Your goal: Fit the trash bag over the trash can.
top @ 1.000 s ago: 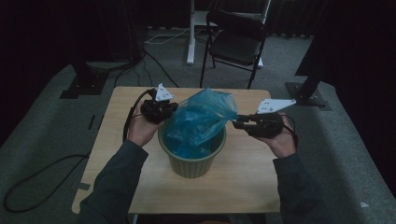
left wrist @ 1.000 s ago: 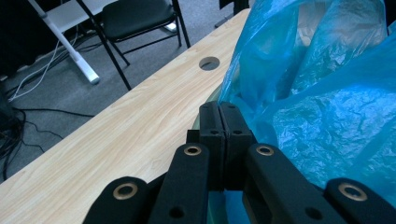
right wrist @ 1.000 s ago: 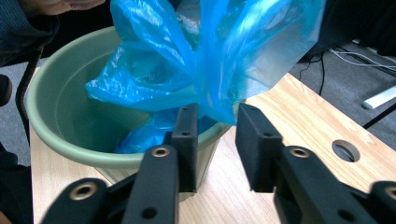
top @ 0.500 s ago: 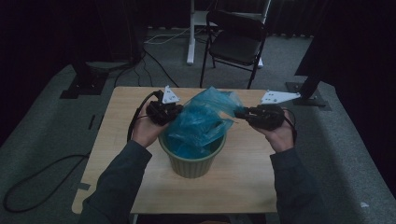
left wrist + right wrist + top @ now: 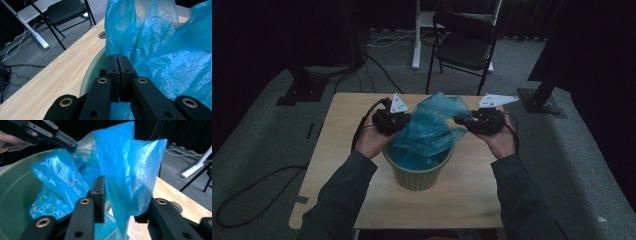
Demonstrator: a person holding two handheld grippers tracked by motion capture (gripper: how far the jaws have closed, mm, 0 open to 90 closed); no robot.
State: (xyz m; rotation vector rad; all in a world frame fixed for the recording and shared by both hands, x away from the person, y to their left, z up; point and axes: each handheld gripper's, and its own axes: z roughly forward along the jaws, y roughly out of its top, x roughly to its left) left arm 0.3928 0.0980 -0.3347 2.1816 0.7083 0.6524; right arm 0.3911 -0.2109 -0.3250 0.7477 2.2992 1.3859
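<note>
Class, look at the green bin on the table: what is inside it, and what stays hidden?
Inside the green bin sits a crumpled blue plastic bag, rising above the rim. The left gripper pinches its edge. The bin's bottom is covered by the plastic, so anything beneath cannot be seen.

The blue bag (image 5: 429, 131) billows up out of the green bucket (image 5: 418, 172) and fills the space between the two sets of jaws, so nothing passes straight across there. The left gripper (image 5: 117, 65) has its jaws pressed together at the bag's edge, with the bucket's rim just below them. The right gripper (image 5: 120, 195) has its jaws spread, a fold of the bag hanging in the gap. Outward of each gripper the counter (image 5: 337, 145) lies bare. Beyond the jaws, past the counter's far edge, stands a black chair (image 5: 464, 45).
</note>
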